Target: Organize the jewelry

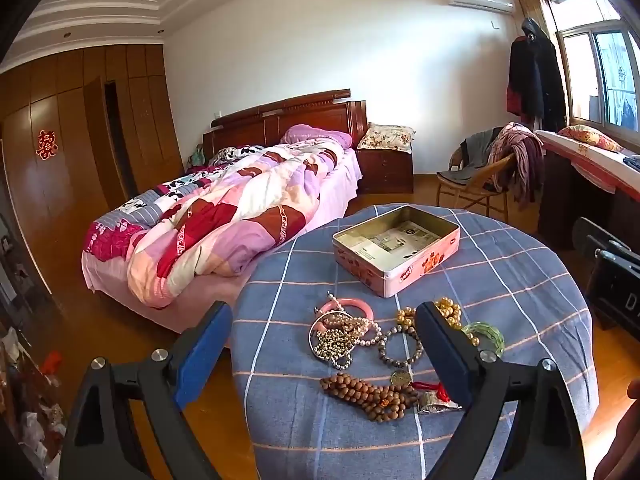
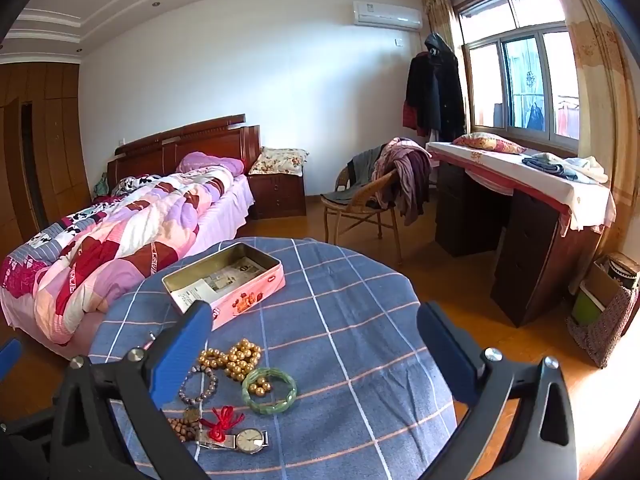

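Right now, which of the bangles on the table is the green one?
The translucent green bangle, at the right end of the jewelry spread, with gold beads lying inside its ring. The other solid bangle is pink and sits left, nearer the tin.

I see a bed [image 2: 132, 216] with a patchwork quilt against the white wall [image 2: 240, 80], a nightstand [image 2: 278, 196] just beside its headboard. Right of the bed stands a clothes-draped chair [image 2: 368, 200], then a desk [image 2: 520, 216] under the sunlit window [image 2: 520, 80]; the floor [image 2: 440, 280] is wood.

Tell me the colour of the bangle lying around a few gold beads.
Translucent green bangle; clearest in the right wrist view.
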`<state>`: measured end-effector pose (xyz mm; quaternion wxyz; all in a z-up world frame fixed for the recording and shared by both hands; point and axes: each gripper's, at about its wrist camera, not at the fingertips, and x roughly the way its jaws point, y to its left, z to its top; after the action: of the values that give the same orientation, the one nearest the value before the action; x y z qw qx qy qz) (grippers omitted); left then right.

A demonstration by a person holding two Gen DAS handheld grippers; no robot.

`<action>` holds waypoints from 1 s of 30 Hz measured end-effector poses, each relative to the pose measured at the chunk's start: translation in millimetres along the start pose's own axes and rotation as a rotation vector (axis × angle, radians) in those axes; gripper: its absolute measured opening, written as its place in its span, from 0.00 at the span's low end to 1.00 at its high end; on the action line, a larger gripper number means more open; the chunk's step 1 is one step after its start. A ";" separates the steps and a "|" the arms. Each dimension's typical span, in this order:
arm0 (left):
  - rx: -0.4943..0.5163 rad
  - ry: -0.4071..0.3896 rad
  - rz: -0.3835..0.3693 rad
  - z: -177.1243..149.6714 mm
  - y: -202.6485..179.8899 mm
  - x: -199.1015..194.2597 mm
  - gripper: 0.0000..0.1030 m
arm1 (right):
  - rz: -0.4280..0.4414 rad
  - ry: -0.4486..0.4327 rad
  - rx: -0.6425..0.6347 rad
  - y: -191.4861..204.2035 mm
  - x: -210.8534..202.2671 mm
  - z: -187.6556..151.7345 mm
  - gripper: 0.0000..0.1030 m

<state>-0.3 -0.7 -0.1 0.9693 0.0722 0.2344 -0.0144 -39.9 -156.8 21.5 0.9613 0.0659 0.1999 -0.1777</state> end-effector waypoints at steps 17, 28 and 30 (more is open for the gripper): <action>0.008 0.003 -0.002 4.7 7.1 -0.2 0.90 | 0.000 0.004 -0.001 -2.1 7.9 -0.9 1.00; 0.007 -0.001 0.002 2.8 5.1 -0.4 0.90 | 0.000 0.004 0.000 -1.6 7.9 -1.2 1.00; 0.006 -0.004 0.004 3.1 4.6 -0.9 0.90 | 0.000 0.005 -0.001 -1.3 8.0 -1.3 1.00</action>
<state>0.6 3.4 3.7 0.9696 0.0756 0.2324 -0.0133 -33.9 -160.3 17.0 0.9608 0.0660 0.2023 -0.1776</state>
